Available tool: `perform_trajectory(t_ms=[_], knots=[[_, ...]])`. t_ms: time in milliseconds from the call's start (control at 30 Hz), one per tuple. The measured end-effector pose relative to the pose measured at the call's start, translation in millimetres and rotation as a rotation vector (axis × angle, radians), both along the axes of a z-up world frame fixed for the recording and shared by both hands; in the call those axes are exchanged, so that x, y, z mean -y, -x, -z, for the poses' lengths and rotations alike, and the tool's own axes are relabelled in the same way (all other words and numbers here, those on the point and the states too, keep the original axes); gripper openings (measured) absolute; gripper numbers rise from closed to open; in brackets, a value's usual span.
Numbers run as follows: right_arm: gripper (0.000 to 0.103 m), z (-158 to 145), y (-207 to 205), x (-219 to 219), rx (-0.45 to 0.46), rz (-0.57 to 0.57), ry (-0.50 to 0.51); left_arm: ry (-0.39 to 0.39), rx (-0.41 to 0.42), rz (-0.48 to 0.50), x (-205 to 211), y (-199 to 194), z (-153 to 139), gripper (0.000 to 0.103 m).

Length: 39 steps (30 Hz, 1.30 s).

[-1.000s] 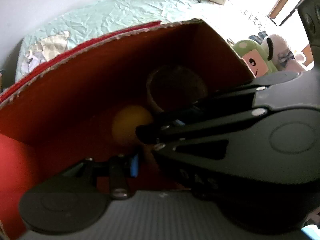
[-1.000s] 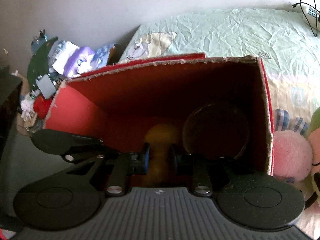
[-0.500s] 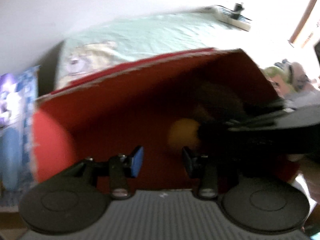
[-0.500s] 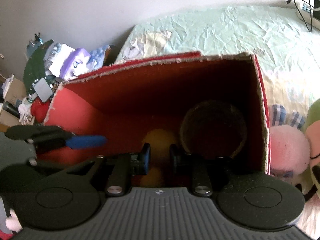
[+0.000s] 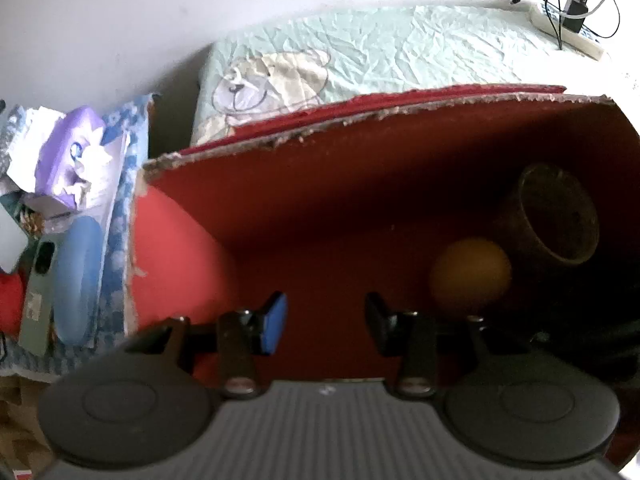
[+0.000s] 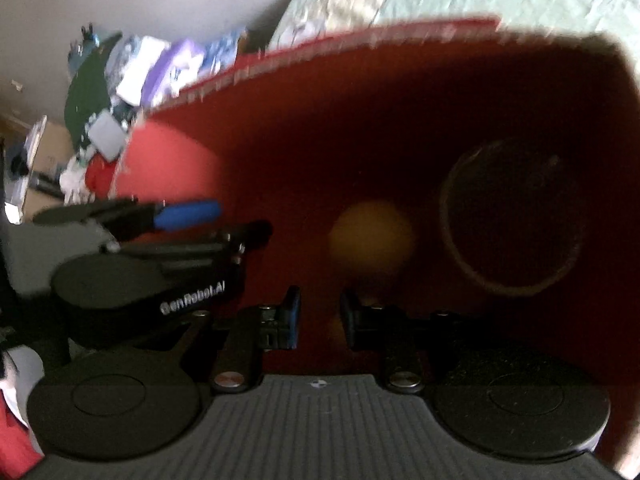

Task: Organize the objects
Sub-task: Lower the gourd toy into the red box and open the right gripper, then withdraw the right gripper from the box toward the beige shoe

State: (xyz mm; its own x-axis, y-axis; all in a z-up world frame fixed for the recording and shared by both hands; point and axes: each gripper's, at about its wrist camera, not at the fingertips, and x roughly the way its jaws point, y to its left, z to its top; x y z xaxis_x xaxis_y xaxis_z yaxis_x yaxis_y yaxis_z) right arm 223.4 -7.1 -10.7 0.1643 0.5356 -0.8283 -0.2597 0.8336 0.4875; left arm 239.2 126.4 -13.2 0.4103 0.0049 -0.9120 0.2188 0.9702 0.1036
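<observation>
A red cardboard box [image 5: 280,184] stands open on the bed. Inside it lie a yellow-orange ball [image 5: 472,272] and a dark cup [image 5: 556,216] tipped on its side, just right of the ball. My left gripper [image 5: 326,320] hangs open and empty over the box's near-left floor, left of the ball. In the blurred right wrist view the ball [image 6: 370,240] and cup [image 6: 512,220] sit ahead of my right gripper [image 6: 320,316]. Its fingers stand a narrow gap apart with nothing between them. The left gripper [image 6: 224,220] shows at the left with its blue pad.
A crumpled mint bedsheet [image 5: 400,52] with a bear print lies behind the box. A power strip [image 5: 568,28] with cables is at the far right. Left of the box lie a purple pack [image 5: 68,160], a blue case [image 5: 76,280] and a phone [image 5: 40,292].
My left gripper has swung left and back, so the right gripper no longer crosses its view. The right gripper has moved, and the ball now lies clear ahead of its fingers.
</observation>
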Motion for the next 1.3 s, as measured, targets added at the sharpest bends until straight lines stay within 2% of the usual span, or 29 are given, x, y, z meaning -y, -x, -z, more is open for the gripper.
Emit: perform_trajectory(t_ms=[100,267,400,733,867,933,1033,1133,1200,1267,1300], knots=[[0.025,0.1,-3.5,-0.2,-0.013,0.014,0.02,0.003,-0.017,-0.005,-0.1,-2.0,2.4,0.047],[0.014,-1.4,-2.5,-1.4,0.002,0.054,0.076,-0.004,-0.025,0.002,1.3,-2.8,4.7,0.048],[0.022,-2.1,0.6,4.8,0.031,0.152,0.139,-0.012,-0.028,0.01,2.2,-4.1,7.3,0.05],[0.022,-5.7,4.4,5.8,0.077,0.195,0.103,-0.043,-0.014,0.034,6.0,-2.3,8.8,0.05],[0.023,-17.6,16.6,10.2,0.172,0.211,0.113,-0.052,-0.003,0.022,4.7,-0.9,7.6,0.05],[0.023,-24.8,24.8,14.0,0.215,0.224,0.127,-0.055,0.023,0.012,3.7,2.0,3.9,0.049],[0.023,-30.5,39.5,28.5,0.236,0.246,0.088,-0.095,0.08,-0.004,6.8,11.1,-5.2,0.049],[0.026,-34.2,52.0,41.5,0.256,0.278,0.056,-0.075,0.096,-0.014,10.9,21.0,-14.9,0.05],[0.026,-38.0,59.1,47.4,0.28,0.297,0.041,-0.091,0.123,-0.015,15.8,30.7,-21.6,0.05],[0.029,-43.2,67.4,53.4,0.306,0.309,0.029,-0.113,0.15,-0.017,20.1,41.5,-28.5,0.05],[0.033,-45.5,70.3,55.3,0.313,0.309,0.021,-0.114,0.155,-0.021,21.2,45.9,-32.1,0.051]])
